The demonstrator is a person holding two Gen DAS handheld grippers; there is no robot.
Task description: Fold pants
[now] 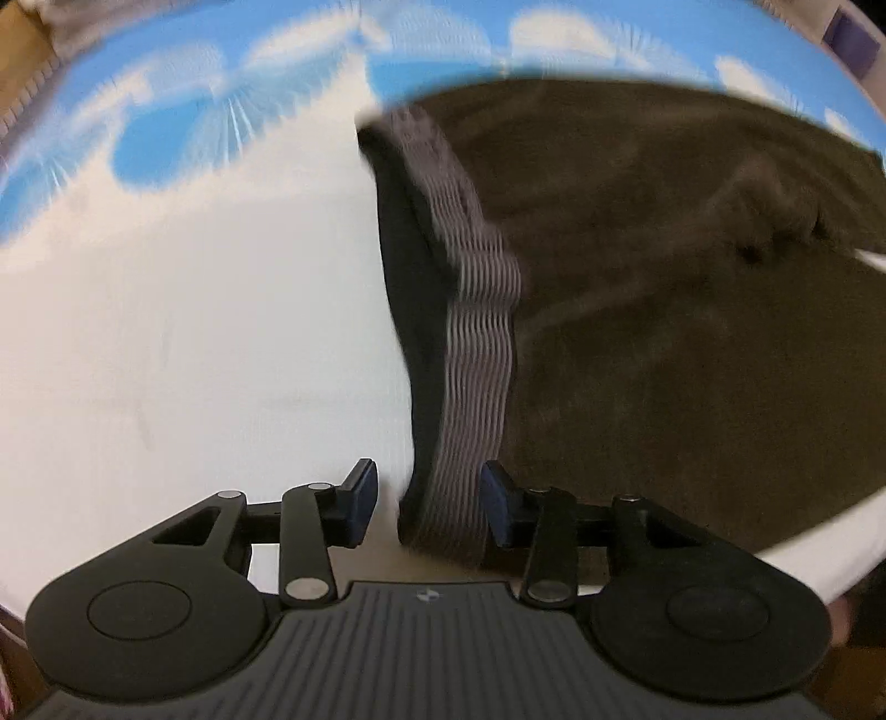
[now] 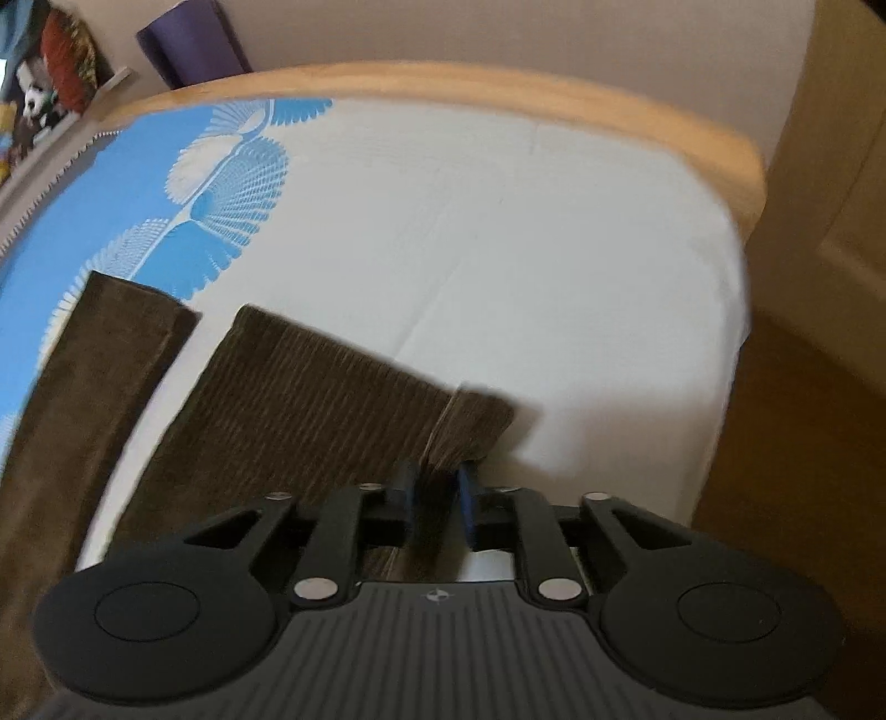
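Note:
Dark brown corduroy pants [image 1: 692, 332] lie spread on a white and blue bedsheet [image 1: 194, 343]. In the left wrist view their grey ribbed waistband [image 1: 470, 354] runs from the middle down between my left gripper's fingers. My left gripper [image 1: 429, 507] is open, with the waistband's near end between the blue pads, apart from them. In the right wrist view two pant legs [image 2: 310, 399] stretch away to the left. My right gripper [image 2: 440, 498] is shut on the hem of the nearer leg [image 2: 470, 423].
A wooden bed frame edge [image 2: 498, 88] curves along the far side of the mattress. A wooden floor [image 2: 786, 471] lies to the right of the bed. A purple object [image 2: 188, 44] and shelf clutter [image 2: 50, 83] stand at the back left.

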